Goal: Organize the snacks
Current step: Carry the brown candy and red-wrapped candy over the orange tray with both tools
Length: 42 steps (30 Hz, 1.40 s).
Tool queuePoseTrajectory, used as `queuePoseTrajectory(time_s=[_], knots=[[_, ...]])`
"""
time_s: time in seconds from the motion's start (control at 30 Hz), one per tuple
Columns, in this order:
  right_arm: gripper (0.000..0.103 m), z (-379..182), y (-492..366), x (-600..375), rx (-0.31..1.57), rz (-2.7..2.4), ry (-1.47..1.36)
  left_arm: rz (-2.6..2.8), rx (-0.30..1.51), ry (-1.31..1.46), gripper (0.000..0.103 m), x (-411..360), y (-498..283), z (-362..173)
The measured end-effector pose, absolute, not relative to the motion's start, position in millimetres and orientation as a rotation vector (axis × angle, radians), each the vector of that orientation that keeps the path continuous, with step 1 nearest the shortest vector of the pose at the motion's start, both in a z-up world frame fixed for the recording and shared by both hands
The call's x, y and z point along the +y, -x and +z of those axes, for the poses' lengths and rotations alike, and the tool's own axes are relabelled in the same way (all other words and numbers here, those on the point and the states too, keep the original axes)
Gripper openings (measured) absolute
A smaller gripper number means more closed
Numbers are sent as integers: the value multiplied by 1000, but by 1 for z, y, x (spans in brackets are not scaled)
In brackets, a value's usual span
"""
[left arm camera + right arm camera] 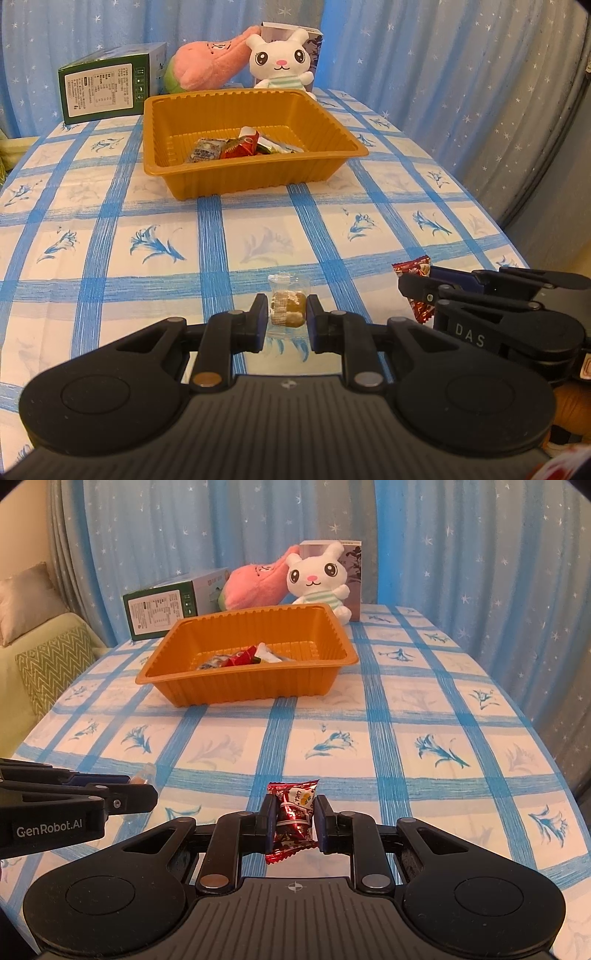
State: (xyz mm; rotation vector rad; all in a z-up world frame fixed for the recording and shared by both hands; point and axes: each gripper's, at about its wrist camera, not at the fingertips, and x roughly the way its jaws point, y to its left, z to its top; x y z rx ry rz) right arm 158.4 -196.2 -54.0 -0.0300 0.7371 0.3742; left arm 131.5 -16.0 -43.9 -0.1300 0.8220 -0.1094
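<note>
Two grippers, two loose snacks, one tray, two boxes and two plush toys are counted. In the left wrist view, upper left, one green box (110, 85) lies on the bench (110, 229); right of it lean one pink plush (207, 64) and one white rabbit plush (280, 61), the rabbit backed by a second, pale box (314, 40). At upper centre stands one orange tray (221, 122) holding several wrapped snacks (240, 146) heaped together; an exact count cannot be made. At lower centre the left gripper (287, 314) is narrowed onto one clear-wrapped snack (288, 308), both pads against it. In the right wrist view, lower centre, the right gripper (295, 825) is clamped on one red-wrapped snack (295, 816), its wrapper ends sticking out above and below the pads. Whether either snack touches the bench cannot be told.
</note>
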Motion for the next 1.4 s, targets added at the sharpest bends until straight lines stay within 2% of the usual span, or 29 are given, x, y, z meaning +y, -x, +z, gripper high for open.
queuePoseTrajectory(time_s=[0.8,1.4], knots=[[22,8,-280,-172,707,448,-8,-71,742,180,19,37,-221,13],[22,16,-356,-141,763,486,-18,-57,771,156,19,60,-286,10]])
